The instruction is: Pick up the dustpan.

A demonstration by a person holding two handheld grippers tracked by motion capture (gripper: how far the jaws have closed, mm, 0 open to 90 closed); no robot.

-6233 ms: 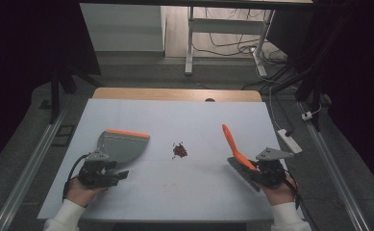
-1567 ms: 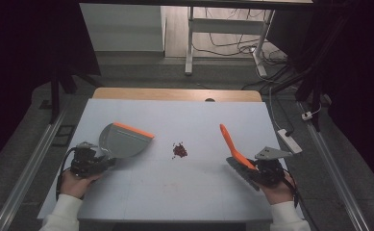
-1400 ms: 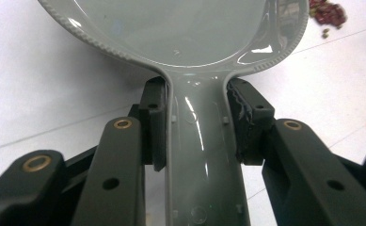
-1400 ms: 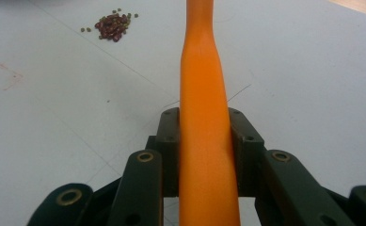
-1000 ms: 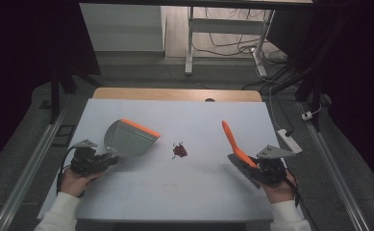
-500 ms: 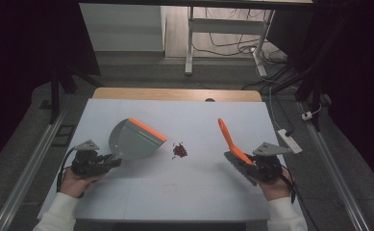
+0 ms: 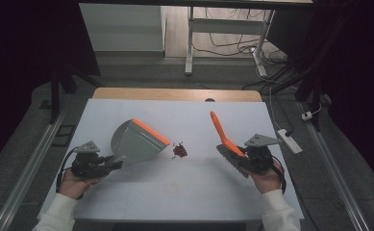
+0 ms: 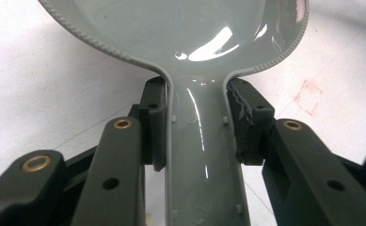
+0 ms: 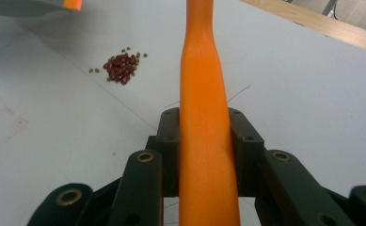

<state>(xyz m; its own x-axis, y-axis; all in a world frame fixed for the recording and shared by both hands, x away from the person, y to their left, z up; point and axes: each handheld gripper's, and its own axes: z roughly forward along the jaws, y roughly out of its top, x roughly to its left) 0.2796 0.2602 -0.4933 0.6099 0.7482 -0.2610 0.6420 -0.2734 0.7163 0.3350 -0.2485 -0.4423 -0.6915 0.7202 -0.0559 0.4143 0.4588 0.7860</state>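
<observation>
A: Left gripper [image 7: 111,165] clamped on the grey handle of the dustpan [image 7: 135,142], pads pressed to both sides in the left gripper view. Pan tilted, orange lip toward the pile.

B: And on the other side?

A: Right gripper [image 7: 236,156] clamped on the orange handle of the brush [image 7: 225,139], handle up toward 11 o'clock from that hand, bristle end low by the jaws.

B: Where, then, the stuff to be swept?

A: Small heap of beans [image 7: 180,150] near the middle of the table [image 7: 194,192]; from the heap, pan lip close at 9 o'clock, brush well apart at 3 o'clock. Mostly dark red in the right gripper view [image 9: 121,66], a few green ones strewn round the edge.

B: Progress?

A: Early, by the look of it. Both tools in hand, pan nearly in place. Left to do: brush across to the heap, sweep into the pan, lift. No bean inside the pan as far as seen.

B: Anything unclear?

A: Pan front cut off at the top of the left gripper view. Hard to tell whether the lip touches the table. Bristles dark, blurred against the gripper. Faint red marks on the table, meaning unknown.
</observation>
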